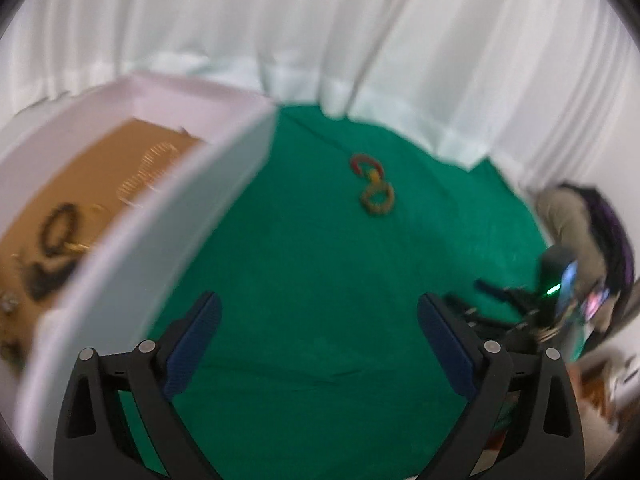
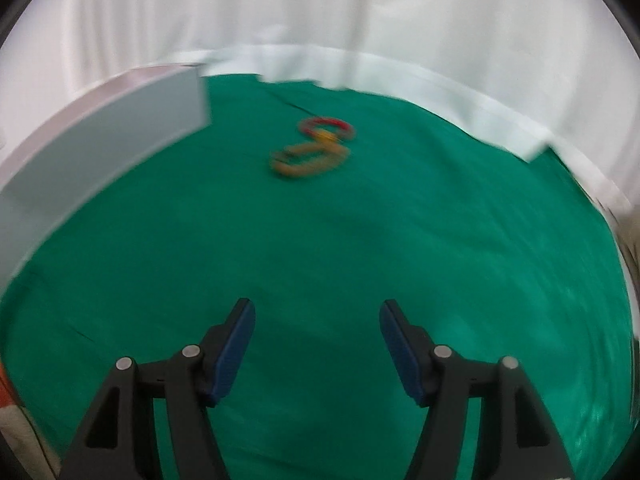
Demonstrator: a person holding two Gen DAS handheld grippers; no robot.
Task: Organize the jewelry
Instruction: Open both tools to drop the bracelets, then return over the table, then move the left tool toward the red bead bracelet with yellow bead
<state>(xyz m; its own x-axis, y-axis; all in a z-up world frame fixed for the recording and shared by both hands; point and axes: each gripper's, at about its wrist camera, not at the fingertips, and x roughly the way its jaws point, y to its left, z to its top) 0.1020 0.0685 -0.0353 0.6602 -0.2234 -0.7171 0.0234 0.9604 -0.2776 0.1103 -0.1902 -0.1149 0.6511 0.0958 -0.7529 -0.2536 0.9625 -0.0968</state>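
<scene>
White curtains (image 2: pixel 320 12) back a desk under green cloth (image 2: pixel 320 248). Both grippers tilt down over it: the left gripper (image 1: pixel 320 316) has its jaws spread wide and empty, the right gripper (image 2: pixel 318 320) has them partly apart and empty. Red and gold bangles (image 2: pixel 316 146) lie ahead, blurred. White box (image 1: pixel 132 248) at left, its jewelry indistinct.
</scene>
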